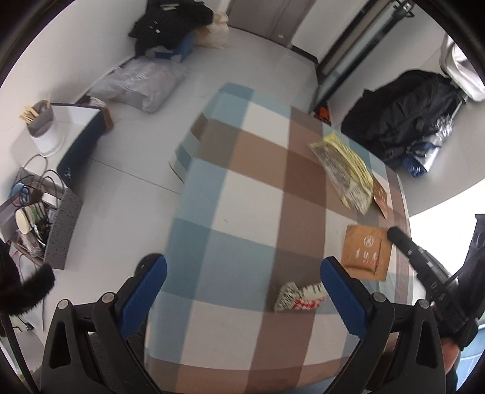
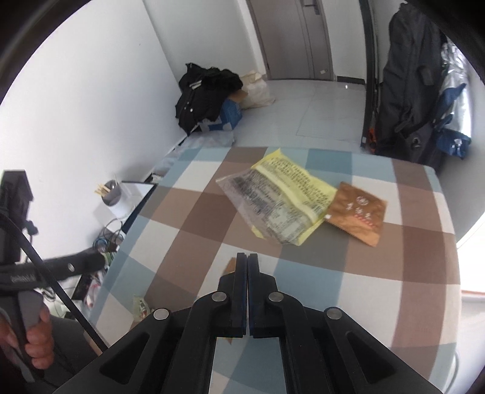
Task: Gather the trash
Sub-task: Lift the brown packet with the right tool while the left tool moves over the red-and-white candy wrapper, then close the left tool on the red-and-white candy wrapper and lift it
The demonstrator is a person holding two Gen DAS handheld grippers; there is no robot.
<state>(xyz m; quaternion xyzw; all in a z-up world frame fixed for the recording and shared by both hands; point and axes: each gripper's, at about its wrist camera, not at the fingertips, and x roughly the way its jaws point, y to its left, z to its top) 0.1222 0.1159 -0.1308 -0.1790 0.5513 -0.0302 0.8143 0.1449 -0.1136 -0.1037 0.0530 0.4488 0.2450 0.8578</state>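
Note:
On the checked tablecloth [image 1: 242, 197] lie a yellow and clear printed wrapper [image 1: 345, 163], a brown packet [image 1: 365, 253], a second brown packet [image 1: 380, 195] partly under the wrapper, and a small white and red wrapper [image 1: 298, 298]. My left gripper [image 1: 242, 282] is open and empty above the table, the small wrapper just inside its right finger. My right gripper [image 2: 247, 260] is shut, its tips over a brown packet [image 2: 231, 266] that is mostly hidden behind them; whether it grips the packet is unclear. The yellow wrapper [image 2: 285, 200], the other brown packet [image 2: 357, 215] and the small wrapper [image 2: 141, 307] also show in the right wrist view.
An open bag [image 1: 36, 221] of rubbish stands on the floor left of the table. A cup with sticks [image 1: 41, 118] sits on a low white stand. Plastic bags [image 1: 136, 81] and black clothes [image 1: 172, 21] lie by the wall. A black backpack [image 1: 403, 112] is at the right.

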